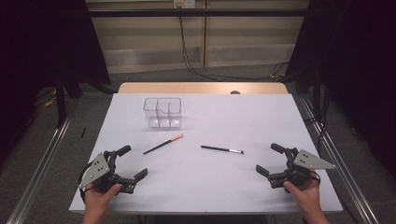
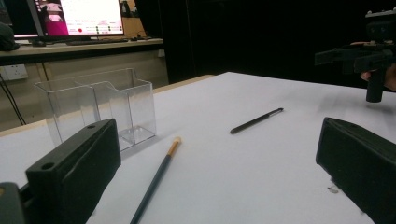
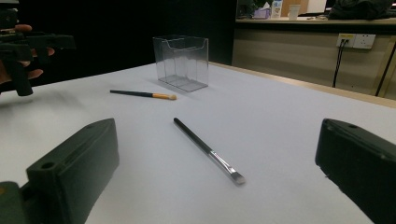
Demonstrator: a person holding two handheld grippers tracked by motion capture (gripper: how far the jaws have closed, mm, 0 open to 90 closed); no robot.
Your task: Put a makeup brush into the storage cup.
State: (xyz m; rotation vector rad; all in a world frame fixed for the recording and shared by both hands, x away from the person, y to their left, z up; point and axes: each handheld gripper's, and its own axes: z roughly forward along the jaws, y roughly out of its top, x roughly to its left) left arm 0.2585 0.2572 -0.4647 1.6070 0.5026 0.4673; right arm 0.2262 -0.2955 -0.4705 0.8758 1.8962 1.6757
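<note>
Left gripper view: monitor (image 2: pixel 74 16) text too blurred to read.

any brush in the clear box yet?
No. The clear box stands empty, and both brushes, orange-tipped and silver-tipped, lie flat on the table.

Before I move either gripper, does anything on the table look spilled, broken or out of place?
Nothing stands out. The clear organizer stands upright and empty near the table's far edge. The orange-tipped brush and the silver-ferruled brush lie flat on the white table, apart from each other. Both the left gripper and right gripper are open, holding nothing.
</note>
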